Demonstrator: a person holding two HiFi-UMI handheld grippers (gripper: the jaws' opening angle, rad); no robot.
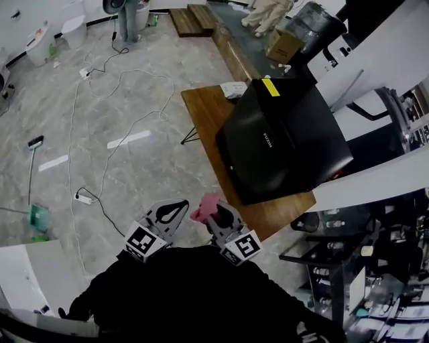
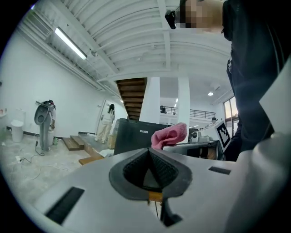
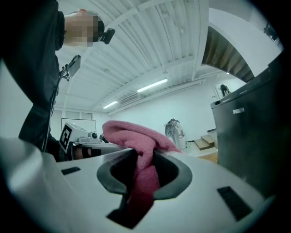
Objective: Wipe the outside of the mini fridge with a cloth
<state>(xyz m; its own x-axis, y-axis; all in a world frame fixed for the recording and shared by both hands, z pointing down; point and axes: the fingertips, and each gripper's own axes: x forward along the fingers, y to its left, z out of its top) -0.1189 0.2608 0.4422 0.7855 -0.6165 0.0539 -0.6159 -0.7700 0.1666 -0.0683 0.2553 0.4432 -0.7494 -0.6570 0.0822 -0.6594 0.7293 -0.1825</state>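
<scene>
A black mini fridge [image 1: 285,137] stands on a wooden table [image 1: 204,110] ahead of me to the right. Both grippers are held low and close to my body, short of the table's near end. My right gripper [image 1: 216,213] is shut on a pink cloth [image 1: 204,206], which bunches out over its jaws [image 3: 141,150]. The left gripper [image 1: 175,209] is shut with nothing in it [image 2: 149,157]. In the left gripper view the fridge [image 2: 136,136] shows beyond the cloth [image 2: 170,135]. The fridge's side [image 3: 254,136] fills the right of the right gripper view.
Cables and a power strip [image 1: 83,198] lie across the grey floor to the left. A broom [image 1: 35,142] lies further left. A cardboard box [image 1: 283,45] and wooden steps [image 1: 191,20] are beyond the table. Cluttered shelves [image 1: 348,268] stand at the right.
</scene>
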